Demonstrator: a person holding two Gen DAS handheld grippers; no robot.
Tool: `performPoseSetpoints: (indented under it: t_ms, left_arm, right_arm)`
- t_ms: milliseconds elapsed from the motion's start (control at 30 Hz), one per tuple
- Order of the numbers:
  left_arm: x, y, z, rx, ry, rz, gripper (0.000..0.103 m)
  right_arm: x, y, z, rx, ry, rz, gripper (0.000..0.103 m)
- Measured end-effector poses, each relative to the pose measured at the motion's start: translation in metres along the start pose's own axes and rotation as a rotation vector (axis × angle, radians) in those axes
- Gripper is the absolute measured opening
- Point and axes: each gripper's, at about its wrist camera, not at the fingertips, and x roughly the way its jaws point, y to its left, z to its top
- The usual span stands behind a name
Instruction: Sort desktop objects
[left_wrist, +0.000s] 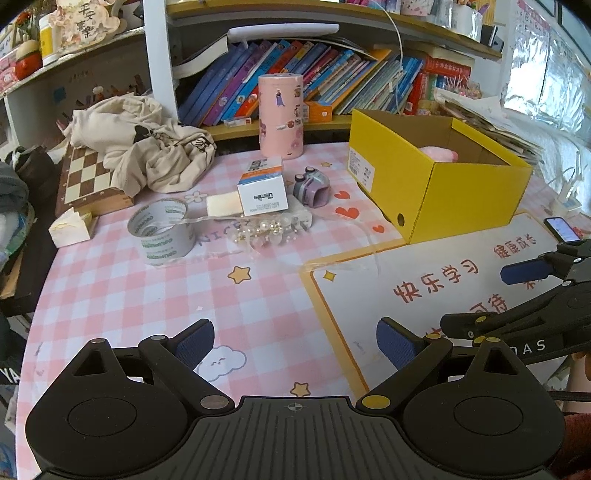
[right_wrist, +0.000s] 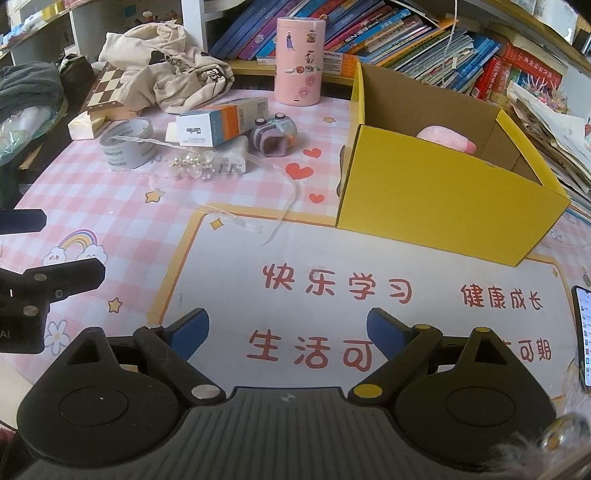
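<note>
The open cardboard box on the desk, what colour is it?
The box is bright yellow outside, plain brown inside; clearest in the right wrist view.

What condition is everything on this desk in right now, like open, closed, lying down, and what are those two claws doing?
Left claw: open, empty.
Right claw: open, empty.
Yellow box: open, pink soft thing inside.
Tape roll: upright on its flat side, strip trailing.
White-orange carton: lying down, closed.
Pink canister: upright.
Phone: screen lit.

Setting: a child's study desk in a home. Ahead of the jaws, a pink checked desk mat (left_wrist: 122, 295) with cartoon stars; beyond it a shelf of children's books (left_wrist: 295, 74). Far left: chessboard (left_wrist: 88, 177) under crumpled clothing (left_wrist: 147, 147).
</note>
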Motion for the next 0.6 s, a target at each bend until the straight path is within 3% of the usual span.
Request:
performPoseSetpoints:
  t_ms: [600]
  left_arm:
    - [0.004,0.014,0.001,-0.039,-0.008,0.01,0.096]
  right_arm:
    - [0.01,0.015,0.014,-0.069,-0.001,0.042,0.084]
